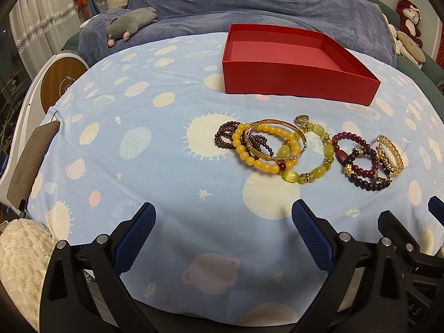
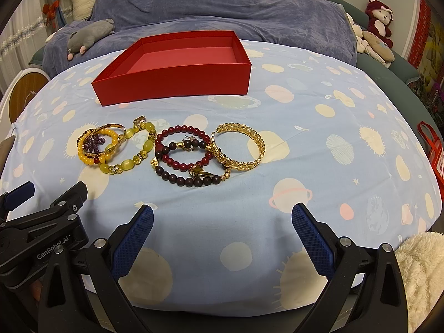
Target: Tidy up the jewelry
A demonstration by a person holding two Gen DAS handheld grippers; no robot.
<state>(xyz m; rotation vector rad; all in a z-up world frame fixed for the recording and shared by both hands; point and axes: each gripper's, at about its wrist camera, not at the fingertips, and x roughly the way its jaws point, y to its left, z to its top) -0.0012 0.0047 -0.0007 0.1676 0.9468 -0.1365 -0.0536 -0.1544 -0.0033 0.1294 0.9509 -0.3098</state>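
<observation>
Both grippers, left gripper [image 1: 223, 215] and right gripper [image 2: 222, 216], fingers wide apart, holding nothing. Bracelets [image 2: 177, 149] overlap; lifting one risks dragging neighbours, missing red box [image 2: 177, 69].

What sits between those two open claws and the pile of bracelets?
Nothing visible: only bare planet-print blue cloth lies between the right gripper, the left gripper and the beaded and gold bracelets. The open red cardboard box beyond them is empty.
</observation>
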